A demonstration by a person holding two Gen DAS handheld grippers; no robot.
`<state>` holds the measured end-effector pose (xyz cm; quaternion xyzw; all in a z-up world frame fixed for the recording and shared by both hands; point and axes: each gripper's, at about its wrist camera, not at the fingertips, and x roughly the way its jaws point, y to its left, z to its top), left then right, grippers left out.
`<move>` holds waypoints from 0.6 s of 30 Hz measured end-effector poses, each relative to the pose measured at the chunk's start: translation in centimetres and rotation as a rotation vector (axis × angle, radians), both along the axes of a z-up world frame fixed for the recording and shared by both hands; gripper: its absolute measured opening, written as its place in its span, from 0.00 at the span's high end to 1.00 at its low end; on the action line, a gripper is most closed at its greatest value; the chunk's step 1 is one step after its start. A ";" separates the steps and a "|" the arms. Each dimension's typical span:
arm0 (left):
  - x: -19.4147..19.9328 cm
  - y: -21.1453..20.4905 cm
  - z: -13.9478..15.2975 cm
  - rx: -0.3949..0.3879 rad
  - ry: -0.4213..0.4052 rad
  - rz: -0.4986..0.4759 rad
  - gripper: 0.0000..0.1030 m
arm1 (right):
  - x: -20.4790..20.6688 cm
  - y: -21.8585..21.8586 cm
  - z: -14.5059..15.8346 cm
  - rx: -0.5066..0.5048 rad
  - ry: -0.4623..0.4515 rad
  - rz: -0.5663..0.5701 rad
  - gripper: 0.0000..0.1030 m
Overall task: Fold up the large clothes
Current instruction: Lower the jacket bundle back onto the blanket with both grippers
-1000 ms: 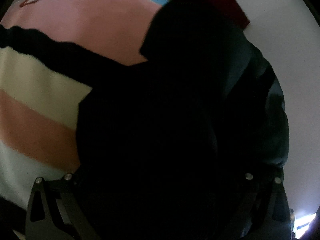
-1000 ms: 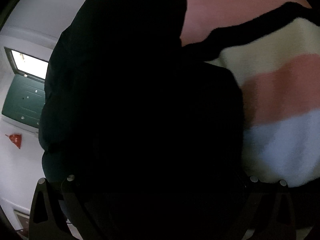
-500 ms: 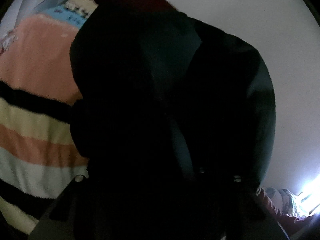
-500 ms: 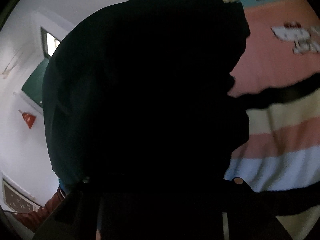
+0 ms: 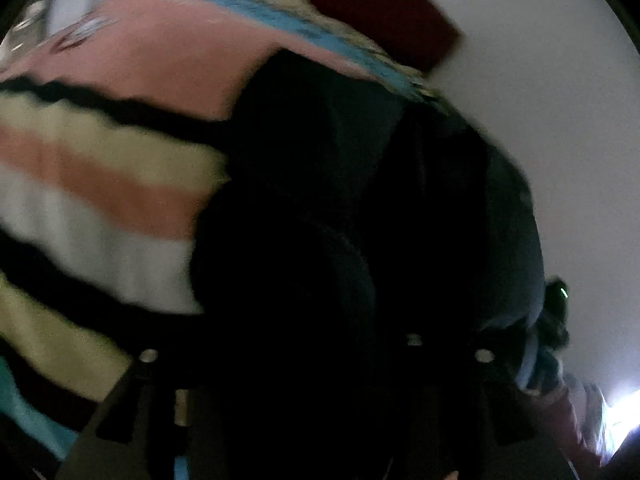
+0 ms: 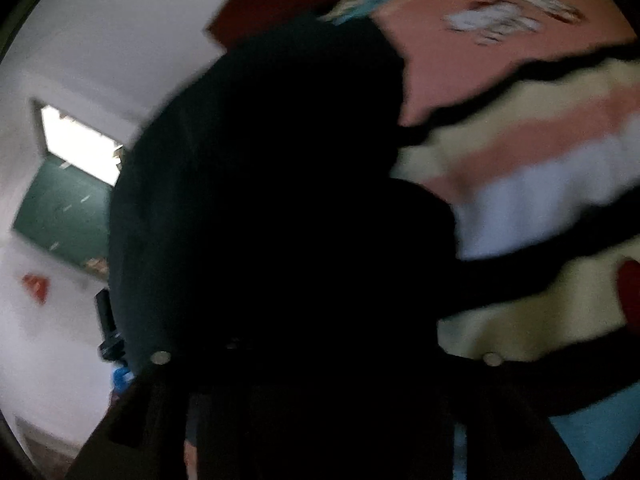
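Dark garment (image 5: 360, 216) fills the middle of both wrist views, bunched over each gripper and hanging above the striped blanket (image 5: 100, 184). Only the right wrist view shows a bright window (image 6: 76, 140) and a green panel (image 6: 60, 216) on the white wall; only the left shows a glare at lower right. The left gripper (image 5: 316, 360) and right gripper (image 6: 324, 360) have jaws opening, cloth between them; whether the pads press it is lost in blackness and blur
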<state>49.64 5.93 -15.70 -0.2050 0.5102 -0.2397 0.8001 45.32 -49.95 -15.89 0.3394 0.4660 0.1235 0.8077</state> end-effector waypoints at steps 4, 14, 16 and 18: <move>-0.5 2.7 0.6 0.040 -0.022 0.061 0.38 | -0.9 -2.1 -1.0 -0.091 0.040 -0.044 0.21; -4.1 2.8 9.8 0.176 -0.172 0.108 0.38 | -2.8 -2.5 4.8 -0.305 -0.049 -0.082 0.14; -3.1 0.6 11.0 0.176 -0.206 0.084 0.38 | -3.1 -1.3 7.0 -0.320 -0.093 -0.084 0.14; -1.4 -2.2 11.3 0.184 -0.229 0.064 0.38 | -2.3 -0.1 8.5 -0.346 -0.128 -0.094 0.14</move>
